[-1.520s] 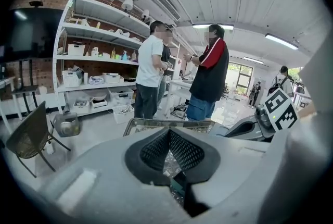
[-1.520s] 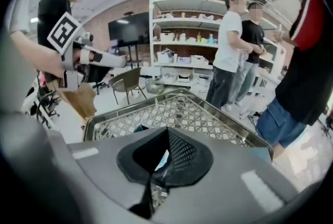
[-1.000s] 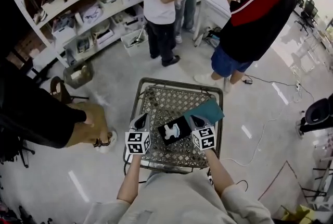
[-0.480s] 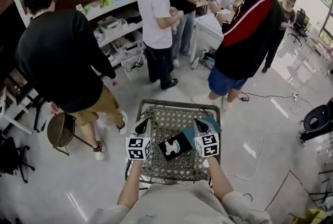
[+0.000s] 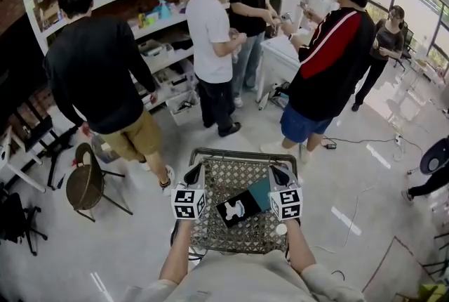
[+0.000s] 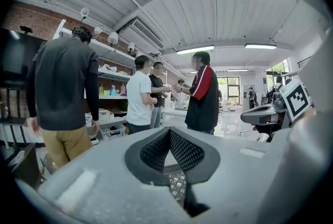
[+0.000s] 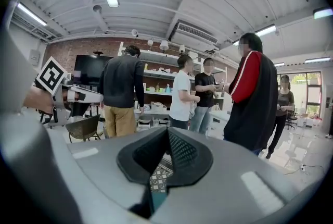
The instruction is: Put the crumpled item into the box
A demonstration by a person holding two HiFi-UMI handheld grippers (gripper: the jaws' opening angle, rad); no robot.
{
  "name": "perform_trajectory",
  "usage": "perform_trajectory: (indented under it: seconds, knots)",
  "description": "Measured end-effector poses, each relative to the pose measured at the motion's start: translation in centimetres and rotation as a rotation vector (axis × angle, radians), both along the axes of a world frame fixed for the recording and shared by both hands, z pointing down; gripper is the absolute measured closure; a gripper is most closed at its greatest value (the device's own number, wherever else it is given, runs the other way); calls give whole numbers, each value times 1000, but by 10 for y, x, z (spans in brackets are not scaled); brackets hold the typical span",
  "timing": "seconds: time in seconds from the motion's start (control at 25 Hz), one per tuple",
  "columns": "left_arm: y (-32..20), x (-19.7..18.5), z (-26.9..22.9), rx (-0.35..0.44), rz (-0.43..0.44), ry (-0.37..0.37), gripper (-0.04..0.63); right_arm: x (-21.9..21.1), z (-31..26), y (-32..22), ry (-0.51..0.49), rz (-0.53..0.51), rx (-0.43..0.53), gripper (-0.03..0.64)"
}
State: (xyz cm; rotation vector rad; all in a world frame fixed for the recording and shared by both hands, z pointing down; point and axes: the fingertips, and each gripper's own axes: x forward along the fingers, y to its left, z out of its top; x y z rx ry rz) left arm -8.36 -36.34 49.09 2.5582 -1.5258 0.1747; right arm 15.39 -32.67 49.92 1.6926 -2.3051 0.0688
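Hovering over mesh table (image 5: 238, 152), L gripper (image 5: 193, 173) & R gripper (image 5: 278, 173) both closed, empty (box (image 5: 242, 206) betw. them).

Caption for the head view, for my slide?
Shut left gripper and right gripper flank a black box on a mesh table.

At the bottom of the head view, the person wears a pale grey shirt (image 5: 238, 281) with short sleeves (image 5: 320, 281). Just above it, the left gripper (image 5: 193, 173) and the right gripper (image 5: 278, 172) look alike: grey moulded shells, each carrying a white cube (image 5: 188, 203) printed with black square markers. In both gripper views, at lower centre, smooth grey plastic frames black pads (image 6: 184, 151) with a dimpled, mesh-like texture.
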Motion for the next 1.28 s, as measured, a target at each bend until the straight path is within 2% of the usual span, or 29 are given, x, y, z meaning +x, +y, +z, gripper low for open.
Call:
perform_trajectory:
  seconds: [0.24,0.84,1.28]
  knots:
    - [-5,-4,-4,10,-15,-1,591,7,-3,-7,-4,15,9,618]
    - [-6,2,10,-9,-4,-13,591,-2,13,-7,14,-3,-21,618]
    - [-18,2,2,1,3,-10,591,-8,12,-16,11,-7,-29,618]
